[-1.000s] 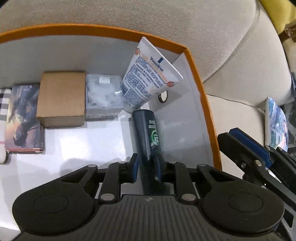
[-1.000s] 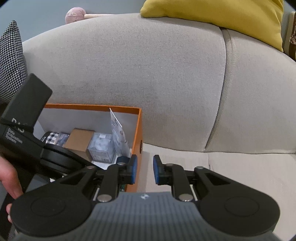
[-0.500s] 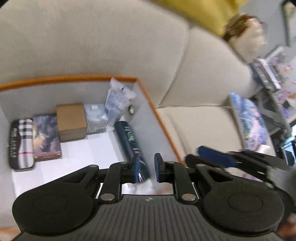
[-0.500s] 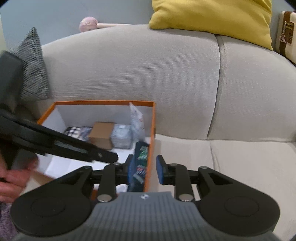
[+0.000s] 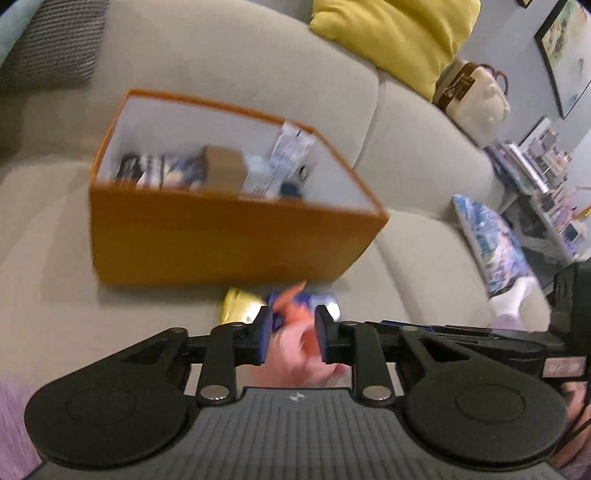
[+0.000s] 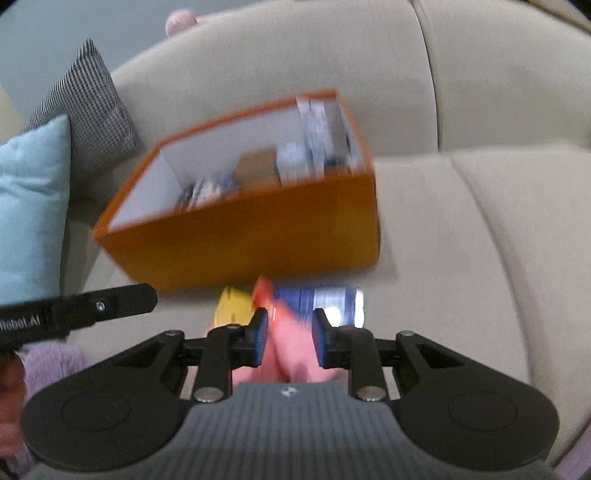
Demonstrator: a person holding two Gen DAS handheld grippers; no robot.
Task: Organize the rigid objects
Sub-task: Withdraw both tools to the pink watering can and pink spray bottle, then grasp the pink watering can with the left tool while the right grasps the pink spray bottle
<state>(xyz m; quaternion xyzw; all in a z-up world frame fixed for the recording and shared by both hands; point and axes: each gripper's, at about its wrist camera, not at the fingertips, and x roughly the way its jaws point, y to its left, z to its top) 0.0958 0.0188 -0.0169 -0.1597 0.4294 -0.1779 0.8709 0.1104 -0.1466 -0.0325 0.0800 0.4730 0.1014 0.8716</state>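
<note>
An orange box (image 5: 229,240) (image 6: 258,236) stands on the beige sofa, holding a brown carton (image 5: 225,166), a white tube (image 5: 291,147), a dark bottle (image 5: 291,189) and other packs. In front of it lie a yellow item (image 5: 238,306) (image 6: 232,306), a blue and white pack (image 6: 325,299) and a blurred pink object (image 6: 291,354) with an orange-red part. My left gripper (image 5: 293,321) hovers over this pile with its jaws opening; the pink object shows in the gap, not pinched. My right gripper (image 6: 288,325) is open over the same pile. One of the left gripper's fingers (image 6: 110,302) crosses the right wrist view.
A yellow cushion (image 5: 399,33) and a cream bag (image 5: 472,92) sit on the sofa back. A patterned cushion (image 5: 487,240) lies to the right, a light blue cushion (image 6: 33,206) and a checked one (image 6: 88,103) to the left. Cluttered shelves (image 5: 543,166) stand far right.
The left gripper let go of the dark bottle inside the box and pulled back out. Both grippers drew back to the loose pile in front of the box. The left jaws stand wider.
</note>
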